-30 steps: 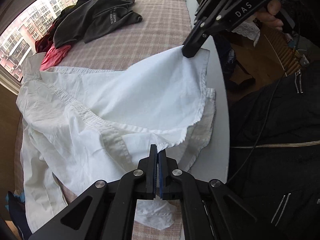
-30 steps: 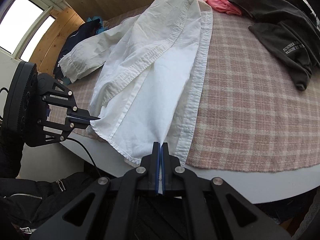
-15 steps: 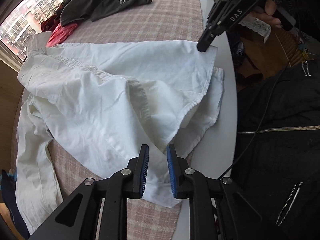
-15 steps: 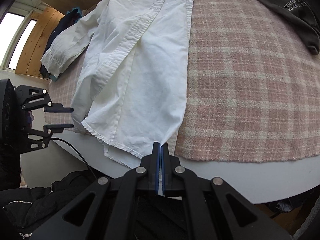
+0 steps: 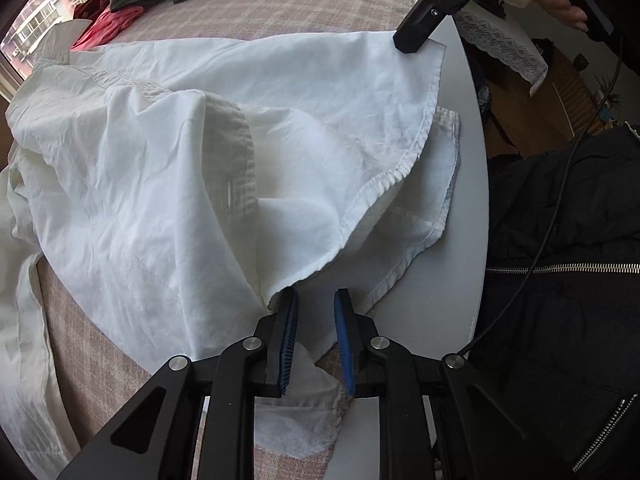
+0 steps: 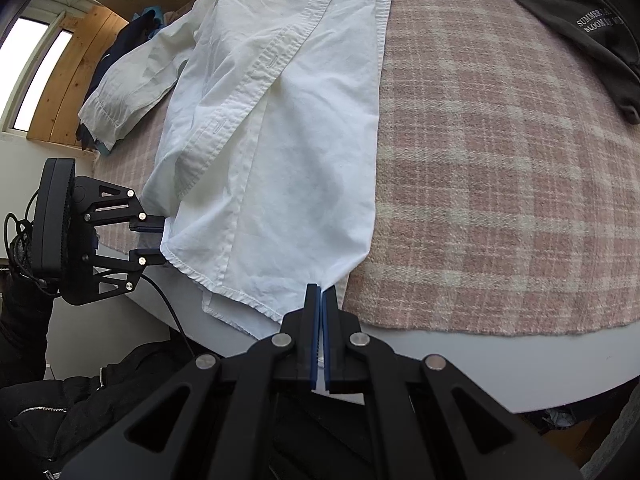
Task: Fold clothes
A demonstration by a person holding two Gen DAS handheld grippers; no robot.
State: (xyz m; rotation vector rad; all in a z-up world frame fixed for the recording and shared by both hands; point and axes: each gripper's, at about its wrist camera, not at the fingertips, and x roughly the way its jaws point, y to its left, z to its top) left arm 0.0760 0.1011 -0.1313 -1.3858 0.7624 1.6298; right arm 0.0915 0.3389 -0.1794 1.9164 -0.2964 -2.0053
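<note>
A white button shirt (image 5: 168, 168) lies spread on the pink plaid cloth (image 6: 488, 184), its hem at the table's near edge. My left gripper (image 5: 316, 300) is open and empty, its jaws just at the hem's left corner. It also shows in the right wrist view (image 6: 154, 240). My right gripper (image 6: 321, 294) is shut on the shirt's (image 6: 280, 160) right hem corner, low over the table edge. It shows in the left wrist view (image 5: 412, 42), pinching that corner.
A dark grey sweatshirt (image 6: 580, 20) and a red garment (image 5: 108, 24) lie at the far side. The white table rim (image 6: 460, 364) runs along the near edge. A person in a black jacket (image 5: 568, 300) stands close to the table.
My left gripper has opened and let go of the hem corner, which has dropped onto the table. The right gripper has lowered its corner toward the table edge, still shut.
</note>
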